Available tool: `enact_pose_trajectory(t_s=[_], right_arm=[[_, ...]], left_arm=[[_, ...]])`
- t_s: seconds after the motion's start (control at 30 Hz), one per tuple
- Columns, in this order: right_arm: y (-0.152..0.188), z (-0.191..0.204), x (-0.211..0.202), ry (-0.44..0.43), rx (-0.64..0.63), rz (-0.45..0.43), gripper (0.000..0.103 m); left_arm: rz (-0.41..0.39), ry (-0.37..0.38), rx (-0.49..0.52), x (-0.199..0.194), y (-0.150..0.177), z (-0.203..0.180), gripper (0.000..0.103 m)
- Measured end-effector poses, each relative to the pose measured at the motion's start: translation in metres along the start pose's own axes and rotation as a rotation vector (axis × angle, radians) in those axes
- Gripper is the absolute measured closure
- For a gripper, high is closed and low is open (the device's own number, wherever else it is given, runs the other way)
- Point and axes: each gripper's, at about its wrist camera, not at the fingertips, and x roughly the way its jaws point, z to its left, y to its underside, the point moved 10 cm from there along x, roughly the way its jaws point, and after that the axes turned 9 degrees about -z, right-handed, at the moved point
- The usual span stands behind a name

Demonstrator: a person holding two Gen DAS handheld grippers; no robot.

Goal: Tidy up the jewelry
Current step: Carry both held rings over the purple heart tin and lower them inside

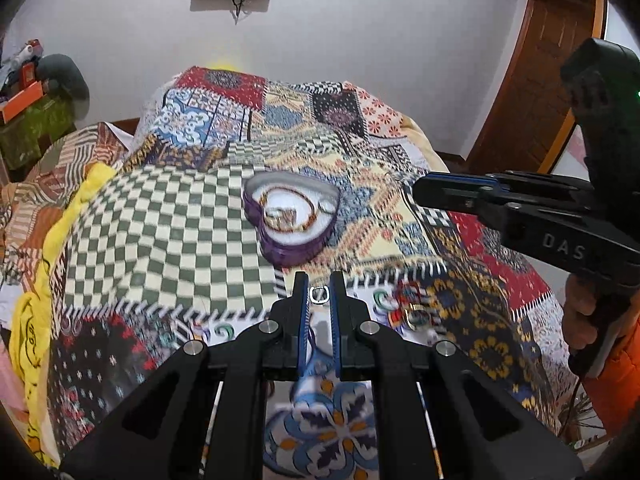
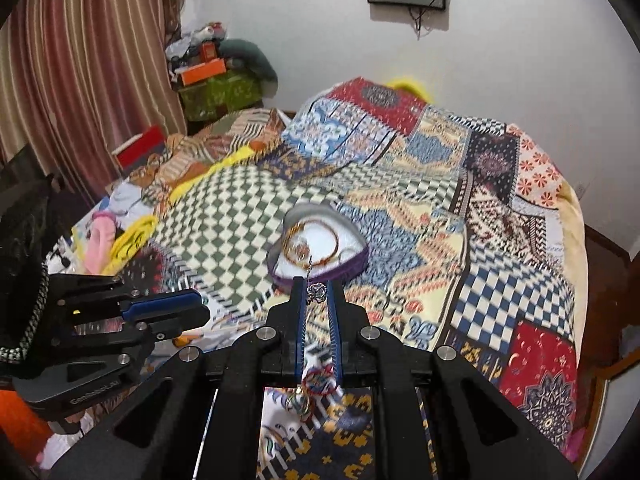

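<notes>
A purple heart-shaped jewelry box [image 1: 294, 218] lies open on the patchwork bedspread, with bangles and small pieces on its white lining; it also shows in the right wrist view [image 2: 320, 250]. My left gripper [image 1: 319, 294] is shut on a small silver ring [image 1: 319, 294], held above the bedspread just in front of the box. My right gripper [image 2: 317, 292] is shut on a silver earring [image 2: 317, 292] with a hook, just in front of the box. More jewelry [image 1: 414, 314] lies loose on the bedspread, and a red bangle and rings [image 2: 316, 386] lie under the right gripper.
The patchwork bedspread [image 1: 168, 232] covers the bed. A yellow cloth [image 1: 36, 312] lies at its left edge. A curtain [image 2: 80, 72] and a cluttered green stand [image 2: 218, 90] are at the far left. A wooden door [image 1: 544, 80] is at the right.
</notes>
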Motion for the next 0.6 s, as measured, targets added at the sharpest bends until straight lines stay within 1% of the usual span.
enact_pose_trajectory(t_s=[0.27,0.6], right_arm=[[-0.019,-0.01,0.006,0.009,0.028,-0.037,0.094],[-0.031,-0.017,0.028,-0.008,0.044,-0.035,0.094]], left_arm=[[-0.036,-0.016,0.008,0.017,-0.03,0.008,0.095],[-0.048,-0.035,0.009,0.045,-0.052,0.019,0.095]])
